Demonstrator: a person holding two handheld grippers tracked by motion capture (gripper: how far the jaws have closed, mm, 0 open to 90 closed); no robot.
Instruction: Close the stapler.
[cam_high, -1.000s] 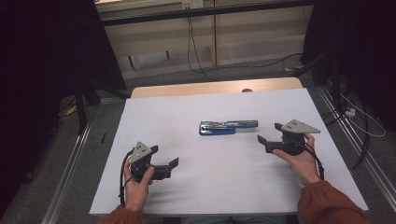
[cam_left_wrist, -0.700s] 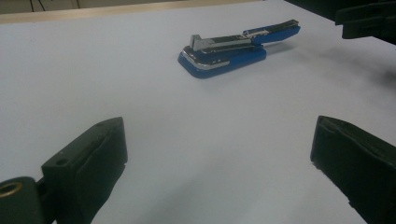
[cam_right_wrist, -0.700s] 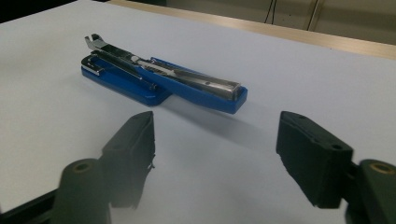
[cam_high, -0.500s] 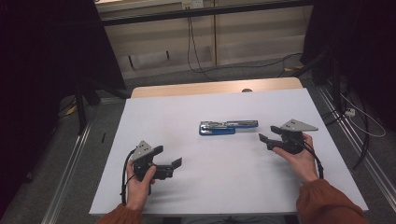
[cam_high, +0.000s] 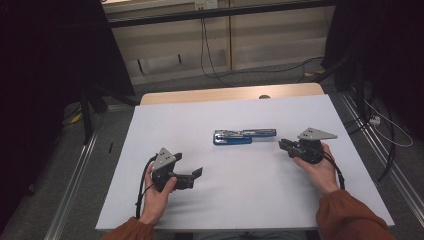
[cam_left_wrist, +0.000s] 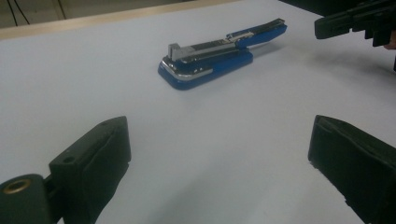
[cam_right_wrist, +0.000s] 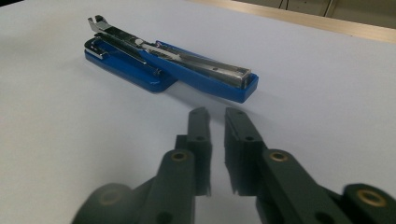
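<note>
Presently the right gripper (cam_high: 283, 144) has just been closing; its jaws stand almost together, empty, near the blue stapler (cam_high: 243, 136) mid-table. Left gripper (cam_high: 197, 173) gapes wide, empty.

The right tongs (cam_high: 285, 145) have just been closing, nothing between their jaws.

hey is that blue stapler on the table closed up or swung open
Swung open. The blue stapler lies flat with its top arm folded back past the base, and the metal staple channel faces up, exposed along its length.
</note>
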